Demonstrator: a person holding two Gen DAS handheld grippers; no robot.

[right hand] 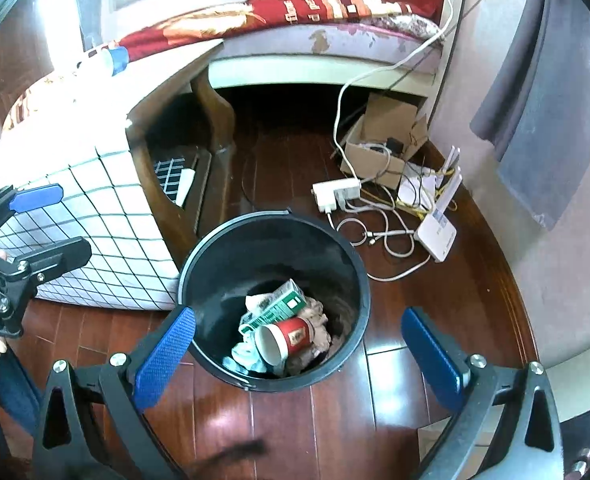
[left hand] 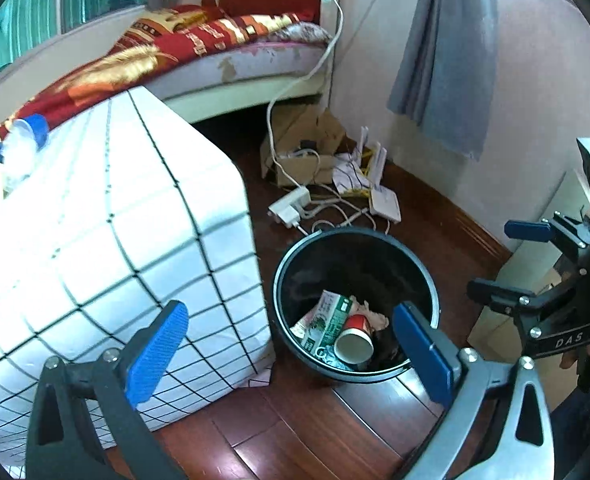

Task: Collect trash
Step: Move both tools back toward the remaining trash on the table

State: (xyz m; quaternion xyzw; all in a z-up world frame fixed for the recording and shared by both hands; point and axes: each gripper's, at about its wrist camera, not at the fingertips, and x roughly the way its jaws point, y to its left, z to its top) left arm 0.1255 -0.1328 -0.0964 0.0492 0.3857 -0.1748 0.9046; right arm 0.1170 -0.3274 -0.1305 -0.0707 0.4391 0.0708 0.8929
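Both claws hang released, holding nothing, above the black trash bin (right hand: 275, 300) on the wooden floor (right hand: 335, 420). The right claw (right hand: 299, 356) straddles the bin's near rim; the left claw (left hand: 291, 352) frames it from beside the desk (left hand: 115, 220) under its grid-patterned cloth. Inside the bin lie a red paper cup (right hand: 287, 340), a green carton (right hand: 283, 304) and crumpled paper. The right claw's frame reads "DAS" in the left view.

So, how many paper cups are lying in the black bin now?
1. A red paper cup lies on its side on top of the trash in the black bin, beside a green carton. More may be hidden underneath.
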